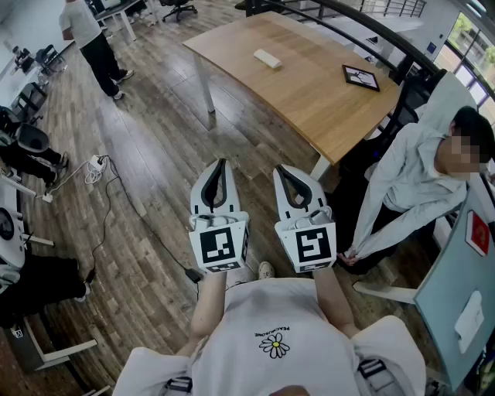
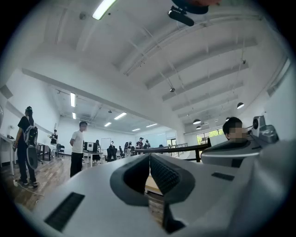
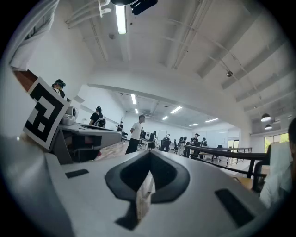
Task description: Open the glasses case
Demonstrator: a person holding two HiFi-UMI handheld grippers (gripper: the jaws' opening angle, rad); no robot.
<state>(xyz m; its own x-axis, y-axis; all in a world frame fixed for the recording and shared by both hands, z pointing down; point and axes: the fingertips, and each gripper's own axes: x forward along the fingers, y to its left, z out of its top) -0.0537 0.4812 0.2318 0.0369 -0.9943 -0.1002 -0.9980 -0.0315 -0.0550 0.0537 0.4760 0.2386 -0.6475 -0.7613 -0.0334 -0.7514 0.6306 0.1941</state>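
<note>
Landmark: table (image 1: 309, 85).
- On table: small oblong object (image 1: 267, 59) toward far end; flat framed panel (image 1: 360, 77) near right edge; the two well apart.
- Railing (image 1: 363, 27) behind table, along its right side.
- Seated person (image 1: 410, 178) just right of table's near corner.
- Left gripper (image 1: 223, 161) and right gripper (image 1: 280, 167) side by side before table's near edge, tips toward table.
- Standing person (image 1: 93, 42) well left of table.
- Cable (image 1: 100, 174) on floor (image 1: 155, 139), left of table.
- Office chair (image 1: 179, 8) beyond table's far left end.

Floor (image 1: 155, 139) under me: dark wood planks.
Table (image 1: 309, 93) before me: pale wood, white legs.
Ceiling (image 3: 194, 51) above me: white, strip light (image 3: 121, 18).
Windows (image 1: 466, 35): far right.
</note>
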